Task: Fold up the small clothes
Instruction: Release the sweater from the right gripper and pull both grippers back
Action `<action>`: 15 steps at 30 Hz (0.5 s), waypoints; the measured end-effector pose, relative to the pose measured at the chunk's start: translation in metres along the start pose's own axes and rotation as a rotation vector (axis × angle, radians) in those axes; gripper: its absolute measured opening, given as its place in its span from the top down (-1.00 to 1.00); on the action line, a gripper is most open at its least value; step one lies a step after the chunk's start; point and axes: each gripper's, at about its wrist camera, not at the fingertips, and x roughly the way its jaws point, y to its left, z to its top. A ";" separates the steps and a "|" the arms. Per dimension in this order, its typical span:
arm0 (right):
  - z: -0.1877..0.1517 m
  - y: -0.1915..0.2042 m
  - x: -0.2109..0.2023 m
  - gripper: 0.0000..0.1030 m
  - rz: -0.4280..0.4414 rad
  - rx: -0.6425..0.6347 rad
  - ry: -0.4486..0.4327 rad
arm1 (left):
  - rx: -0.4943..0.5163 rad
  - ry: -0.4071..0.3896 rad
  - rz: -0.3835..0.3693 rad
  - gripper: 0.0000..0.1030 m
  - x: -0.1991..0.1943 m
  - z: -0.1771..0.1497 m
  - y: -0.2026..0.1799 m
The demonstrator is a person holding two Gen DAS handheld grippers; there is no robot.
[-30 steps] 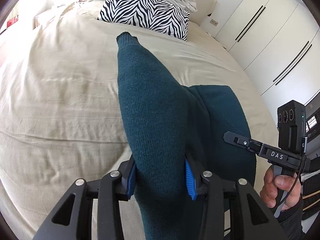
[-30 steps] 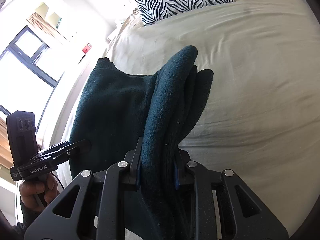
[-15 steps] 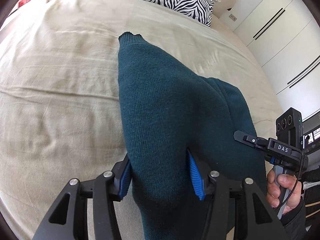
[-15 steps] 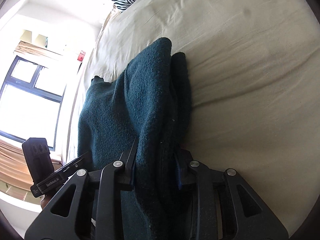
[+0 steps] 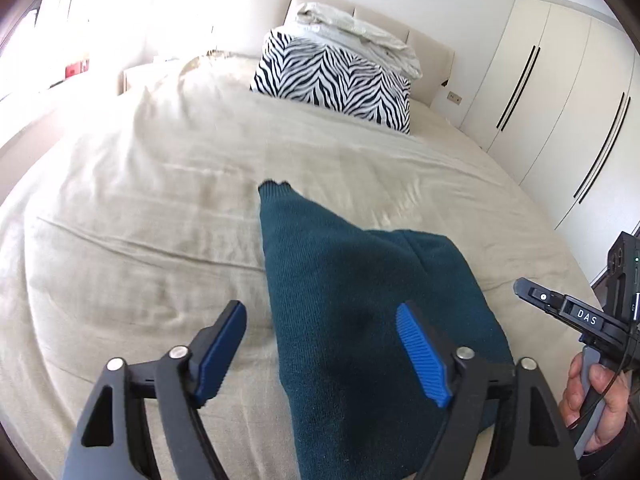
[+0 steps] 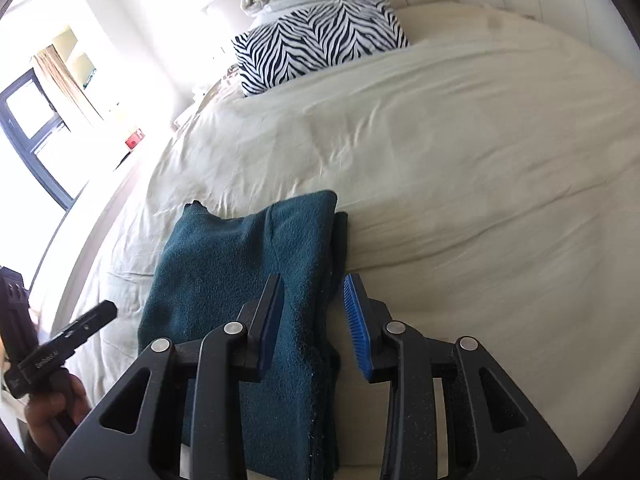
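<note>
Both the left gripper (image 5: 320, 340) and right gripper (image 6: 312, 320) have fingers spread, holding nothing. The folded sweater (image 6: 256, 280) lies on the bed (image 6: 480, 160). A finger catching the knit on withdrawal could drag the fold open.

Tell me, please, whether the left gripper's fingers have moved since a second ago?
Yes. The left gripper has opened, its fingers spread off the teal sweater on the bed.

left gripper (image 5: 320, 344): jaws spread wide, holding nothing | right gripper (image 6: 314, 312): jaws parted, pads clear | both low, pointing far
</note>
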 end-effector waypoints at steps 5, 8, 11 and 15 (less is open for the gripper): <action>-0.010 0.043 -0.093 -0.93 -0.114 -0.181 -0.394 | 0.166 -0.331 0.114 -1.00 -0.079 0.003 -0.038; -0.011 0.061 -0.141 -1.00 -0.128 -0.223 -0.581 | 0.236 -0.405 0.163 -1.00 -0.106 0.015 -0.060; 0.003 0.068 -0.170 -1.00 -0.083 -0.219 -0.558 | 0.220 -0.439 0.188 -1.00 -0.134 0.022 -0.067; 0.009 0.079 -0.206 -1.00 -0.035 -0.175 -0.568 | 0.203 -0.431 0.238 -1.00 -0.155 0.025 -0.070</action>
